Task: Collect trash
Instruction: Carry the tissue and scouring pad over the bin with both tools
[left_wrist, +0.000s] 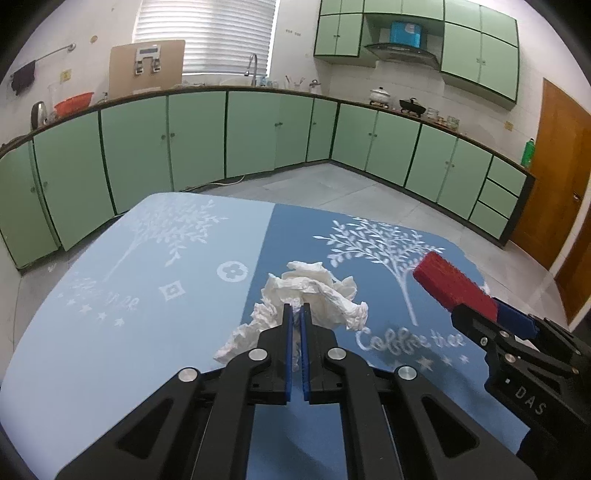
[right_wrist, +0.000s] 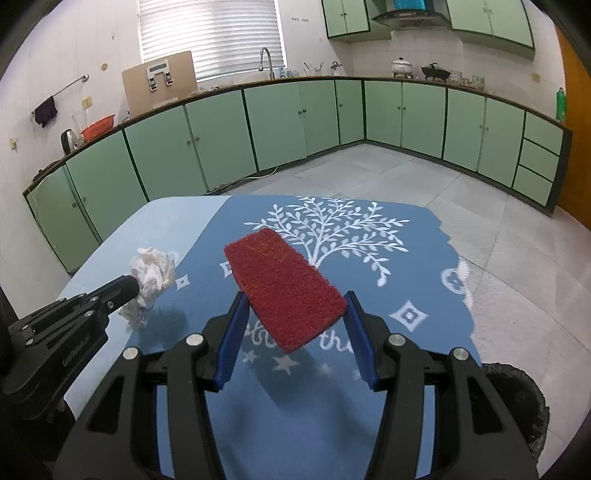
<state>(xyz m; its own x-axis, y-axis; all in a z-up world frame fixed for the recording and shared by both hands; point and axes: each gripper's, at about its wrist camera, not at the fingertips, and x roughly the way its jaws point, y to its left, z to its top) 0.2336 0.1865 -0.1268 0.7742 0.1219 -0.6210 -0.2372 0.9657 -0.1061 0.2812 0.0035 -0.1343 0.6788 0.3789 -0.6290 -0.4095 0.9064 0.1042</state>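
Left gripper (left_wrist: 296, 308) clenches crumpled tissue (left_wrist: 314, 291); right gripper (right_wrist: 293, 314) grasps a red scouring pad (right_wrist: 284, 286). Both lifted; dark bin (right_wrist: 517, 402) at 4 o'clock awaits, likely.

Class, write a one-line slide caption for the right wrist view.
Right gripper clamps a red scouring pad above the blue tablecloth.

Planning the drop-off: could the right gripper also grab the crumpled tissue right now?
Probably not. The right gripper already holds the red scouring pad between its fingers, and the left gripper is shut on the crumpled tissue, holding it above the table.
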